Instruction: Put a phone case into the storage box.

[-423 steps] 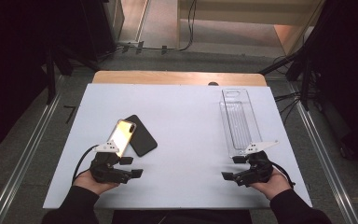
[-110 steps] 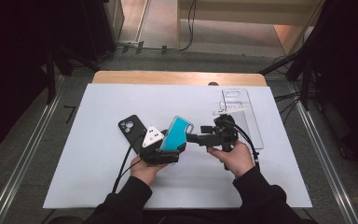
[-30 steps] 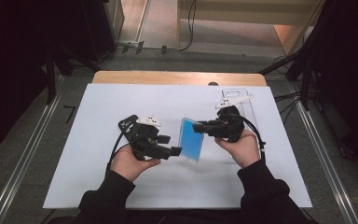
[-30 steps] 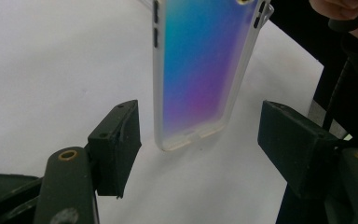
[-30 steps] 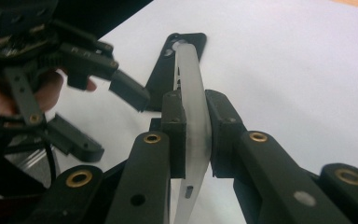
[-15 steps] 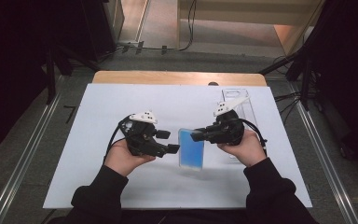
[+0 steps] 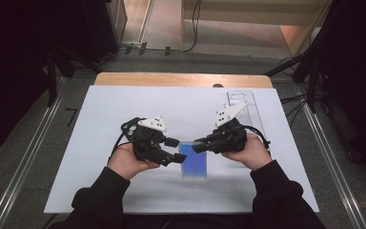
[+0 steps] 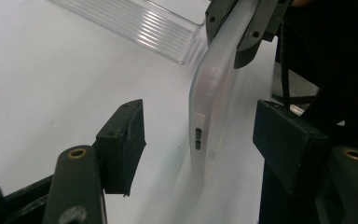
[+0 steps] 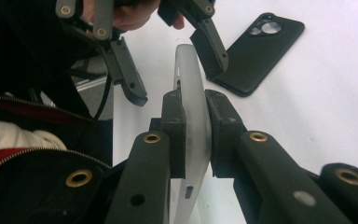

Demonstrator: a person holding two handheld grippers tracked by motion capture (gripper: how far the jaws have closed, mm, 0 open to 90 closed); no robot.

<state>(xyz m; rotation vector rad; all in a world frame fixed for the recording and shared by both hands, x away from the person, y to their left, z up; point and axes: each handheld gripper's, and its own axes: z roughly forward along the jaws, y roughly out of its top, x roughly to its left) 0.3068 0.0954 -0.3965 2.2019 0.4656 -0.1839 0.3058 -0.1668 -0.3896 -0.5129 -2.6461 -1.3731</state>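
right gripper (image 9: 196,135) clamped the translucent phone (image 7: 193,160) on edge above table centre, probably to offer it | left gripper (image 8: 200,140) stood spread around it, untouching; black case (image 9: 260,53) lay beyond

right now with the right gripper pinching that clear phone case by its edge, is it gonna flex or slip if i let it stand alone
Probably flexes: the clear phone case looks thin and frosted, like soft plastic, and it curves away from the right gripper in the left gripper view. It would likely tip, standing on a narrow edge on the white table. Slipping seems less likely while the jaws are shut flat on both faces.
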